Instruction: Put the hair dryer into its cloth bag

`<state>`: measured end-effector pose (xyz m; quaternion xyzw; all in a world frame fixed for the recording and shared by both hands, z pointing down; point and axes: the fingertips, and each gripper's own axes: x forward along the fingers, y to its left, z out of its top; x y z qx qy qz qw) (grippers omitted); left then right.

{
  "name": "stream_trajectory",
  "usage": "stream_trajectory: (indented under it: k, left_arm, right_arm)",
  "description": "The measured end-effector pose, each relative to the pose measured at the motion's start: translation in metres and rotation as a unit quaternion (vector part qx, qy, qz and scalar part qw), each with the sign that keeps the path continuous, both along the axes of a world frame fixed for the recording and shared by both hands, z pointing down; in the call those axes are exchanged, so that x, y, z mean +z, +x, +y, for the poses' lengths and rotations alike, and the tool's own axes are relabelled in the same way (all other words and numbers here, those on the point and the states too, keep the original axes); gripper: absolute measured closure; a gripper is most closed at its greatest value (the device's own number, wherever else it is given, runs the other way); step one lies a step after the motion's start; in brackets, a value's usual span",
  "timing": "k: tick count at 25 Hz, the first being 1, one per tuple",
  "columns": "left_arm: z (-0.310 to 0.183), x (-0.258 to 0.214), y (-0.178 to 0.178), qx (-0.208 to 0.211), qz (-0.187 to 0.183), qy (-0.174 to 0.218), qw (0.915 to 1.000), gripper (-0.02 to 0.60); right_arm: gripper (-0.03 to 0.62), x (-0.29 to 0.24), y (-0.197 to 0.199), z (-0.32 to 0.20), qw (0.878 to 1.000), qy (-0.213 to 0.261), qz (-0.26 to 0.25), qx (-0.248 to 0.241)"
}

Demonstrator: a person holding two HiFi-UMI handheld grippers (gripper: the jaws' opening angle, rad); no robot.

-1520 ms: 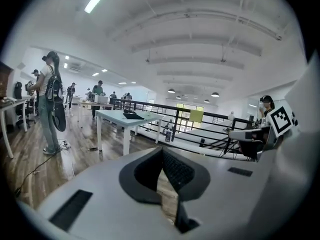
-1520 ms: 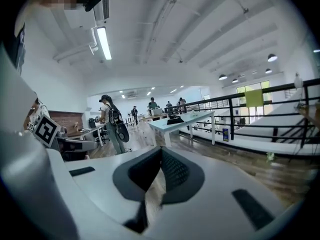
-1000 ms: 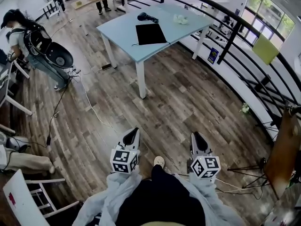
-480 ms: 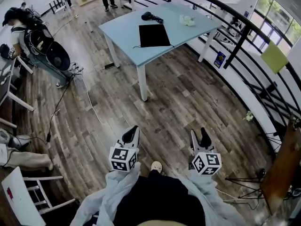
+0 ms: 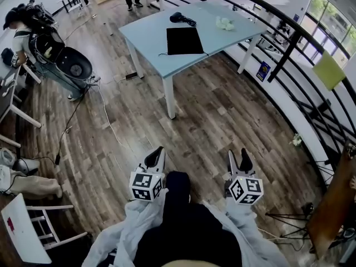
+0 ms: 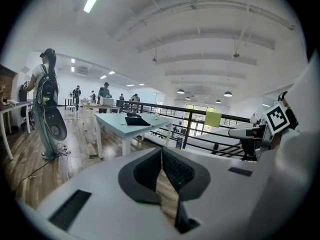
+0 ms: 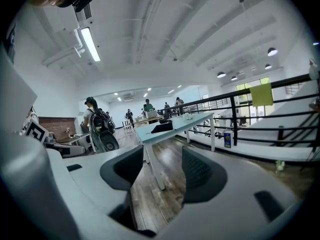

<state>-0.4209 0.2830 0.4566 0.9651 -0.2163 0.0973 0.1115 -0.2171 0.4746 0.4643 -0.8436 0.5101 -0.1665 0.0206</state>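
Floor (image 5: 211, 115): wood planks. A black railing (image 5: 289, 43) runs along the right side. The light-blue tabletop (image 5: 150, 43) stands well ahead of both tongs. Cloth bag (image 5: 185, 40): flat, mid-tabletop. Hair dryer (image 5: 178, 18): just beyond the bag, near the far edge. Left tongs (image 5: 158, 152): clenched, empty. Right tongs (image 5: 237, 153): released, jaws have just been opening, nothing between them.

The person wears baggy pale grey sleeves (image 5: 136, 227) and dark clothes (image 5: 186, 232), maybe trousers. The left gripper (image 5: 160, 151) and right gripper (image 5: 237, 153) are whitish, with black fingers (image 5: 245, 163) and checker-marked cubes (image 5: 146, 186).
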Motion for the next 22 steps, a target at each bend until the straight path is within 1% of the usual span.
stream_trajectory:
  k: [5,10,11,12,13,19,22]
  left_arm:
    - [-0.006,0.003,0.013,0.001,0.004,-0.008,1.0,0.563]
    - [-0.025,0.007,0.037,-0.001,0.009,-0.013,0.9999,0.553]
    - [-0.031,0.008,0.043,0.0,0.009,-0.016,0.9998,0.526]
    - [-0.036,0.008,0.051,0.001,0.008,-0.02,0.9998,0.471]
    - [-0.042,0.008,0.058,0.003,0.007,-0.022,0.9997,0.443]
    - [-0.079,-0.005,0.109,0.007,0.006,-0.024,0.9997,0.443]
    - [-0.099,-0.011,0.136,0.018,0.003,-0.021,0.9996,0.443]
  right_arm:
    - [0.353,0.009,0.009,-0.005,1.0,-0.009,-0.008,0.0]
    - [0.35,0.016,0.031,-0.023,1.0,-0.01,-0.013,0.003]
    - [0.349,0.016,0.036,-0.028,1.0,-0.01,-0.014,0.003]
    - [0.349,0.016,0.041,-0.034,1.0,-0.01,-0.014,0.002]
    - [0.347,0.015,0.047,-0.041,1.0,-0.01,-0.013,0.0]
    - [0.345,0.0,0.09,-0.087,1.0,-0.012,-0.012,-0.011]
    - [0.345,-0.006,0.117,-0.11,1.0,-0.012,-0.012,-0.009]
